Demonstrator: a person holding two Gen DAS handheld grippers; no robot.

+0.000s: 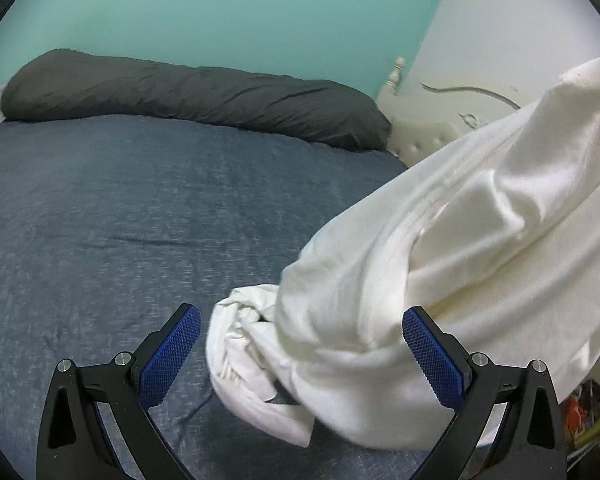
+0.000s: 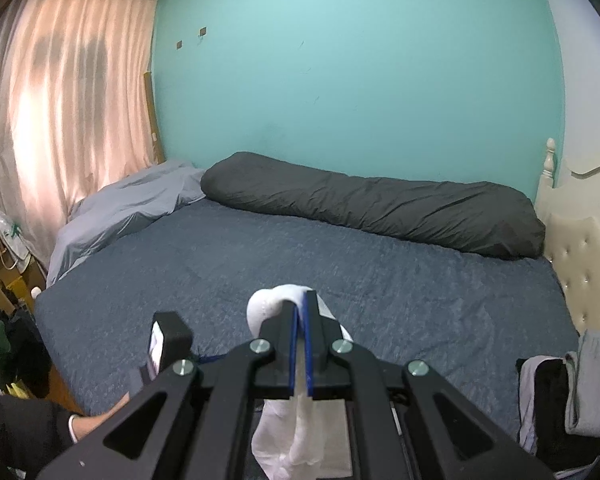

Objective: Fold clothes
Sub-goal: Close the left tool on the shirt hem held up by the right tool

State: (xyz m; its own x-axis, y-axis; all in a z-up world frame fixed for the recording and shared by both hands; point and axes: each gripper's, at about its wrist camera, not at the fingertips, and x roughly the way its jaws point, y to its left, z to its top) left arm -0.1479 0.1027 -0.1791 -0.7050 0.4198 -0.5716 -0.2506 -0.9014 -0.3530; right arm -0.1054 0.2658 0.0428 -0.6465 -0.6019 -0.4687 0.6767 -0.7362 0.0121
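A white garment [image 1: 460, 240] hangs slanting down from the upper right, and its lower end lies bunched on the blue bed cover [image 1: 120, 220]. My left gripper [image 1: 303, 350] is open wide just above the bed. The bunched cloth lies between its blue pads [image 1: 172, 354], and neither pad presses on it. In the right wrist view my right gripper [image 2: 300, 300] is shut on the white garment [image 2: 266, 308], held above the bed. Cloth bulges out past the fingertips and hangs below the jaws.
A long dark grey bolster [image 2: 380, 208] lies along the teal wall. A cream tufted headboard [image 2: 588, 264] stands at the right, and a pale blue blanket [image 2: 116, 208] and curtain are at the left. Grey and dark clothes [image 2: 572, 392] are piled at the right. A person's hand [image 2: 96, 424] shows at the lower left.
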